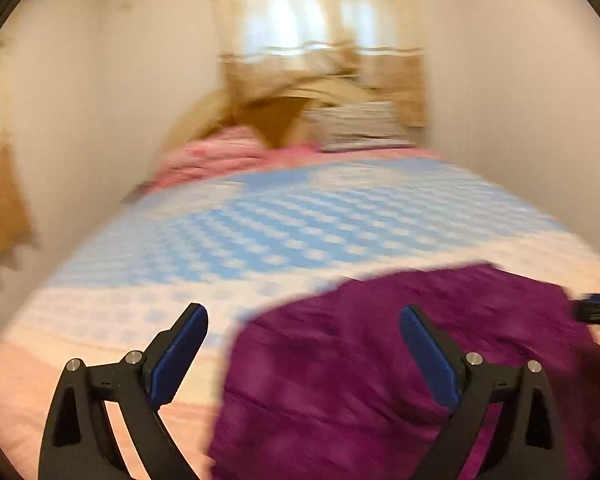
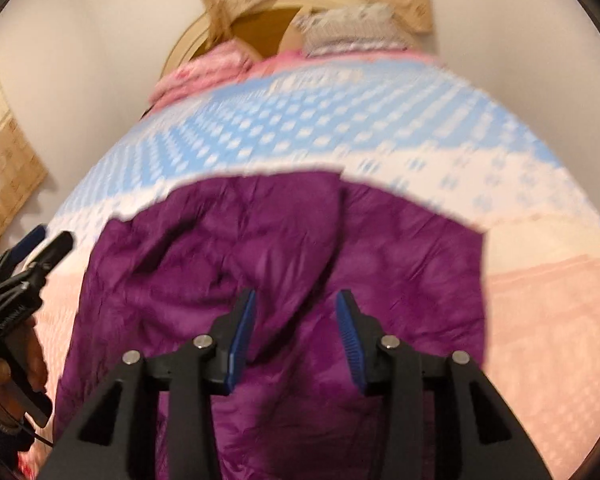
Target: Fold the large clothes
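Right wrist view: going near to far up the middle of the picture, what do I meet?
Right tool, open above the cloth → purple garment → white band of the bedspread → blue checked bedspread → pink bedding and grey pillow → headboard.

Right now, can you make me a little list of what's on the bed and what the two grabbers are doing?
bed cover: blue and white checks, pink near the front
purple garment: lying crumpled on the bed
left gripper: open, nothing held
right gripper: partly open above the purple cloth, pads not pressing it
pillows: at the far end
picture: blurry
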`<state>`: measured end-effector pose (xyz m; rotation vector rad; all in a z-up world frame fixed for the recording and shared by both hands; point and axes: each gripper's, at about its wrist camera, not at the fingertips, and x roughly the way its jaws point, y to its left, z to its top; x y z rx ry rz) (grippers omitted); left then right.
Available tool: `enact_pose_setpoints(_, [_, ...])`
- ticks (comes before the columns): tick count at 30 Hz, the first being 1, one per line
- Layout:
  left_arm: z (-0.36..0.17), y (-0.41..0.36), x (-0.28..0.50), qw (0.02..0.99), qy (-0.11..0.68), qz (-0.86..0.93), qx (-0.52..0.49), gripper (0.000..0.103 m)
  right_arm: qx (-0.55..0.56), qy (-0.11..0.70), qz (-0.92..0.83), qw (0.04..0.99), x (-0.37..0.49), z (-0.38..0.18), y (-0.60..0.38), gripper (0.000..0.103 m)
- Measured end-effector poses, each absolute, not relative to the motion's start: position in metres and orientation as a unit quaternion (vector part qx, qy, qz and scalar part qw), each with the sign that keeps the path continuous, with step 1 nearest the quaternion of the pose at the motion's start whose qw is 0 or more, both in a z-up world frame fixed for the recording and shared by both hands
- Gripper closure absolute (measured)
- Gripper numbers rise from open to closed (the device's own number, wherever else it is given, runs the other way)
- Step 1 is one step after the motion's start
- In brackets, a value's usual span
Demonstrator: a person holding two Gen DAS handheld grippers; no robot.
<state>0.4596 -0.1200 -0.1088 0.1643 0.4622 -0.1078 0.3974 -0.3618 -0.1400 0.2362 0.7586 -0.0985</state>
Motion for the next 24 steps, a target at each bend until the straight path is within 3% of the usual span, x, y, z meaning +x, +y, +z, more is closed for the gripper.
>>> enact_pose_setpoints(5, [-0.12,-0.133,0.504,0.959,0.284,0.014,0.018,0.006,0.131,0.33,-0.107,0.929,0.439,-0.125,-0.351,0.058])
enact_pose_setpoints(9, [-0.147,-0.166,0.53,0.947,0.32,0.022,0.024,0.006,0.112,0.308,-0.139,0.935,0.483,-0.14,-0.332,0.058])
enact_pose_setpoints(17, [-0.226,-0.196,0.565,0.909,0.41,0.031,0.06,0.006,0.122,0.363,-0.142,0.913,0.509,-0.207,-0.33,0.058])
enact_pose_setpoints(24, [-0.235,-0.196,0.568,0.906,0.419,0.036,0.058,0.005,0.124,0.386,-0.133,0.904,0.516,-0.229,-0.335,0.049])
